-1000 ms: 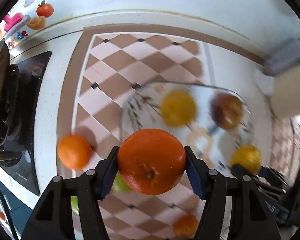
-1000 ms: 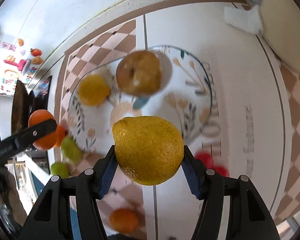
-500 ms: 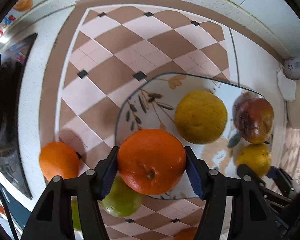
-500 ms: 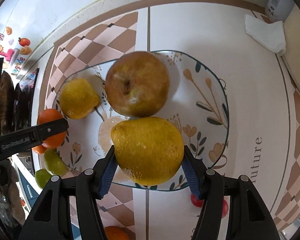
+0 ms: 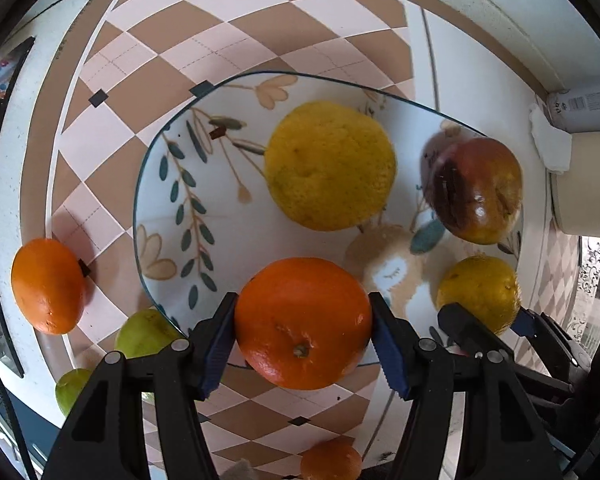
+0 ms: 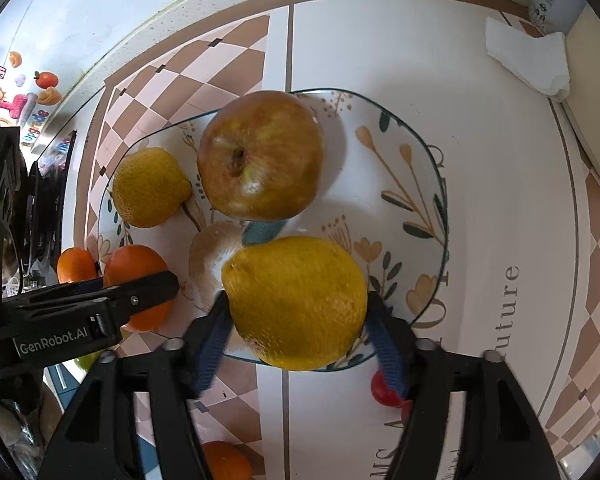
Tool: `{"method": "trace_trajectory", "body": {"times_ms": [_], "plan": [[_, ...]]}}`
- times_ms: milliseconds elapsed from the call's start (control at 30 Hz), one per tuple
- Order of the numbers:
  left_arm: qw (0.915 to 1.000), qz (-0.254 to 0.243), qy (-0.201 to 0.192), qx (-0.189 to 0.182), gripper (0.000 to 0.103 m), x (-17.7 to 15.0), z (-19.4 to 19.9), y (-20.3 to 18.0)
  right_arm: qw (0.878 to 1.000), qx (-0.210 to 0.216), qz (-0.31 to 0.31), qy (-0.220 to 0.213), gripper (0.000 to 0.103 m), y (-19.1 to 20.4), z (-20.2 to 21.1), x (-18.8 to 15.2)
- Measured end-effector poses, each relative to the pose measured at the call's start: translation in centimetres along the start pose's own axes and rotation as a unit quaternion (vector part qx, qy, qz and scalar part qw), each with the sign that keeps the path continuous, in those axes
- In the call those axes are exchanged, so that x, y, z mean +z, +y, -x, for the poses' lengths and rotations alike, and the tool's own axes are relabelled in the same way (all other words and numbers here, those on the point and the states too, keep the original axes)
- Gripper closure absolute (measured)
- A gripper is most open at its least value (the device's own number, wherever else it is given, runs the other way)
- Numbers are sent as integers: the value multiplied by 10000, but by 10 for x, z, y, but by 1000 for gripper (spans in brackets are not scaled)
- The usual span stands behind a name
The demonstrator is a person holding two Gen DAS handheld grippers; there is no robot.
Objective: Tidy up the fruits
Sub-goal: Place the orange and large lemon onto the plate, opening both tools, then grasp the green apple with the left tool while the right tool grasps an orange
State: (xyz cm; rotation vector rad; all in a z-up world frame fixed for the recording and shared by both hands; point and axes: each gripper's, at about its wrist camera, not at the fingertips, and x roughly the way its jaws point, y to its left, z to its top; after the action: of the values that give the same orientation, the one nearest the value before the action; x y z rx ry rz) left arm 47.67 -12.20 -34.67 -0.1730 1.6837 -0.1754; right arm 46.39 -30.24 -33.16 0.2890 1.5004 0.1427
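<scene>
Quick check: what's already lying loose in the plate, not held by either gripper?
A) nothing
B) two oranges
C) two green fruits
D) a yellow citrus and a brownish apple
D: the yellow citrus and the brownish apple lie in the plate, clear of both grippers.

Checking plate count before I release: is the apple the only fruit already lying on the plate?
No: in the right wrist view a yellow fruit also lies on the plate, beside the apple.

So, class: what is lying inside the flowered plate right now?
On the plate lie a yellow citrus and a brownish apple. The gripped lemon and orange hide the near rim; whether they touch it is unclear.
</scene>
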Motion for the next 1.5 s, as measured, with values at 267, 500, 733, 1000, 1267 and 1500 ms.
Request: {"method": "trace_trajectory", "body": {"times_ms": [267, 500, 733, 1000, 1267, 1500], "plan": [[9992, -93, -374, 112, 15, -8, 30, -2, 9996, -256, 22, -80, 10, 1, 24, -13], [9920, -130, -1040, 702, 15, -33, 70, -2, 9963, -738, 118, -427, 10, 4, 52, -41], [9835, -213, -1559, 895, 15, -72, 91, -3, 9921, -916, 153, -840, 10, 10, 92, -69], [9755, -349, -1980, 890, 15, -117, 129, -14, 9888, -913, 208, -1164, 10, 26, 135, -103], [9684, -483, -2292, 853, 15, -153, 164, -21, 9837, -894, 319, -1528, 10, 43, 181, -134], [9599, -661, -2580, 872, 15, -180, 190, -29, 9803, -795, 313, -1782, 10, 53, 214, -157]]}}
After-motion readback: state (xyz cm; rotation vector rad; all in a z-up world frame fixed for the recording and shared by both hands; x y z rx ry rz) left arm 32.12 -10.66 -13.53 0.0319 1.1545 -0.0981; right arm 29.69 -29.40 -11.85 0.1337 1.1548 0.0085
